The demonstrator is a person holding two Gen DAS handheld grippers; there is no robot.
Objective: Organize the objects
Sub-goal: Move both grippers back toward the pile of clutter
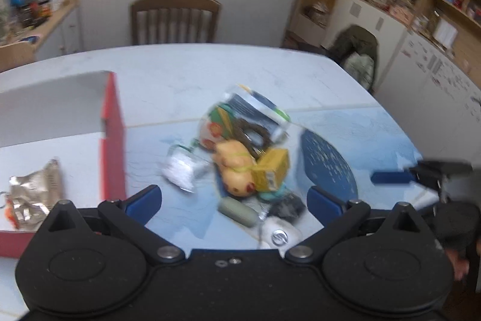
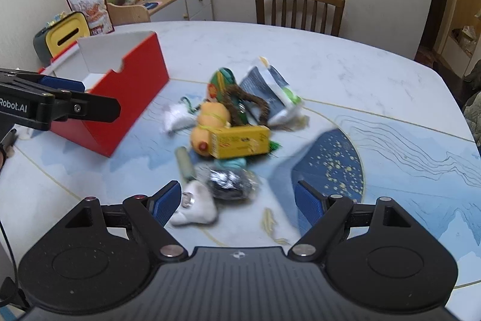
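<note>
Small objects are heaped near the middle of the table (image 2: 345,56) — a yellow box (image 2: 240,142), an orange plush toy (image 2: 209,122), a brown loop of rope (image 2: 246,104), a grey-and-white packet (image 2: 270,89), a white cloth (image 2: 177,116), a grey-green tube (image 2: 185,164), a dark foil-like bundle (image 2: 230,181) and a white lump (image 2: 197,208); the yellow box is seen touching the plush toy. A red box (image 2: 132,98) with an open top is set beside the heap, toward the table's left edge, and a crumpled foil wrapper (image 1: 33,194) is seen inside it. The left gripper (image 1: 234,200) is held over the near side of the heap, its jaws spread wide with nothing between them. The right gripper (image 2: 237,203) — likewise spread wide and empty — is held above the white lump, apart from it. Both views are blurred.
</note>
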